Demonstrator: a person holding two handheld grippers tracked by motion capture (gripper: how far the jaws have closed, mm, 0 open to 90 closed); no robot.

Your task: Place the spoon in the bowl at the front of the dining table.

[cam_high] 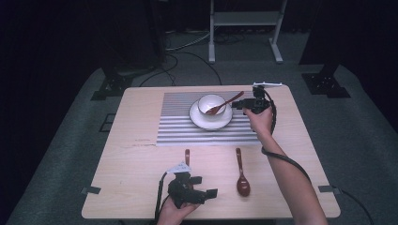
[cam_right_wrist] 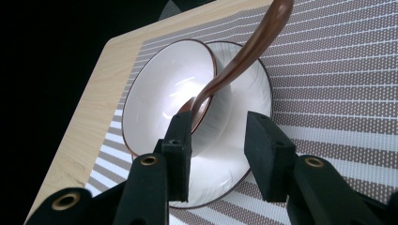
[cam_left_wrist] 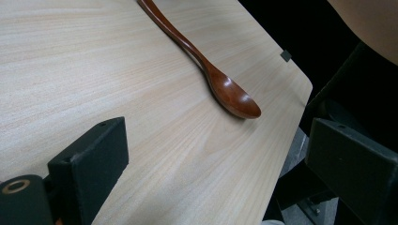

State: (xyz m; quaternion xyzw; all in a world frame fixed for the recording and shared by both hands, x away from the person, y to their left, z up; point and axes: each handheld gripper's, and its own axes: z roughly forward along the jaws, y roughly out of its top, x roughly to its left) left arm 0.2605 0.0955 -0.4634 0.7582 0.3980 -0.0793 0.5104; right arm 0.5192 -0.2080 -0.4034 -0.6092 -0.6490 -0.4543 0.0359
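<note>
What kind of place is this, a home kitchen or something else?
Probably a lab or recording studio, not a home. The wooden table stands on grey carpet amid dark surroundings, with cables on the floor and a metal stand behind. The striped placemat with bowl looks staged.

High view: overhead, facing forward-down, far, whole tabletop [cam_high: 141, 164]. Gripper views: close, low; share spoon [cam_left_wrist: 225, 89], bowl [cam_right_wrist: 173, 89] with it.

Glossy wooden spoon [cam_left_wrist: 220, 84]; matt wood-grain table [cam_left_wrist: 94, 70]; glazed white bowl [cam_right_wrist: 173, 89]; woven mat [cam_right_wrist: 338, 93].
</note>
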